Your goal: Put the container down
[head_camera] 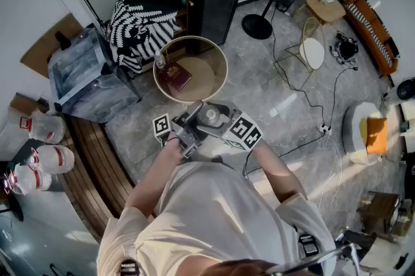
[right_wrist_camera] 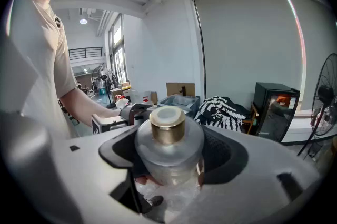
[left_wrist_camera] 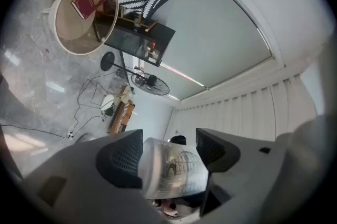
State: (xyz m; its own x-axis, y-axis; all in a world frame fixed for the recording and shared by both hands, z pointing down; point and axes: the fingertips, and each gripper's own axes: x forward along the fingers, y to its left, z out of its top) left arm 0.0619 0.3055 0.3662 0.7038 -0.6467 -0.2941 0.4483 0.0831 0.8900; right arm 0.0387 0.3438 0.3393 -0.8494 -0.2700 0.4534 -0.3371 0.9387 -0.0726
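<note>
While the left gripper (left_wrist_camera: 168, 157) and right gripper (right_wrist_camera: 171, 152) both clamp the container (right_wrist_camera: 168, 136) mid-air, next up is probably lowering it onto the far table (head_camera: 211, 77).

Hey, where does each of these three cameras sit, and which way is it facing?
Head view: on the person's head, facing steeply down at the round table; shows shirt, forearms, left gripper and right gripper, both gripping the container.
Left gripper view: on the left gripper, looking along its jaws past the container toward the round table and fan.
Right gripper view: on the right gripper, looking along its jaws over the container across the room; shows the person's arm.
Shared: all three show the container.
</note>
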